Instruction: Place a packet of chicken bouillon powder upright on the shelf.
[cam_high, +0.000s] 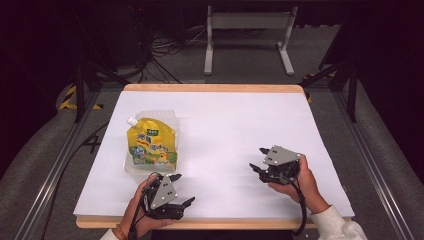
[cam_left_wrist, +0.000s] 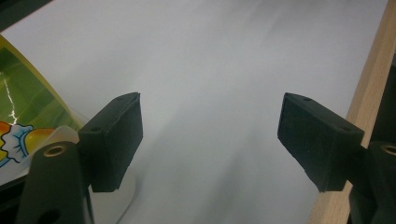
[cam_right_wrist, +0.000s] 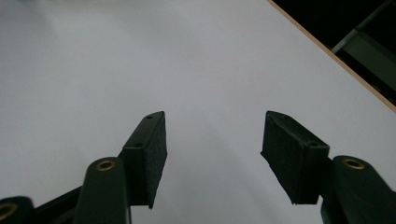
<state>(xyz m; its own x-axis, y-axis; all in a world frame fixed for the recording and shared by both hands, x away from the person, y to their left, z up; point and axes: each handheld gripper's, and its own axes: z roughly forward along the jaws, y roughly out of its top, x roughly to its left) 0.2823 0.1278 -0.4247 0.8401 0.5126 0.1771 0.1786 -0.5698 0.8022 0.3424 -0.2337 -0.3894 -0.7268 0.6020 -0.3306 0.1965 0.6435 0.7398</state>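
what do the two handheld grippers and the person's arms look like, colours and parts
Both the left gripper and the right gripper are black, each topped by a grey three-cornered plate with small dark holes. Their fingers are flat black pads on arms with brass rivets. A black cable trails from each. The right arm wears a white sleeve.

Print on yellow spout pouch (cam_high: 151, 144): small green logo near the top, orange characters mid-face, both too small to read. No other text.

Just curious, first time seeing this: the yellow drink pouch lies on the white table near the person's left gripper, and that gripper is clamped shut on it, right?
Not quite. The left gripper is open and holds nothing, as the left gripper view shows; the yellow drink pouch lies beside it.
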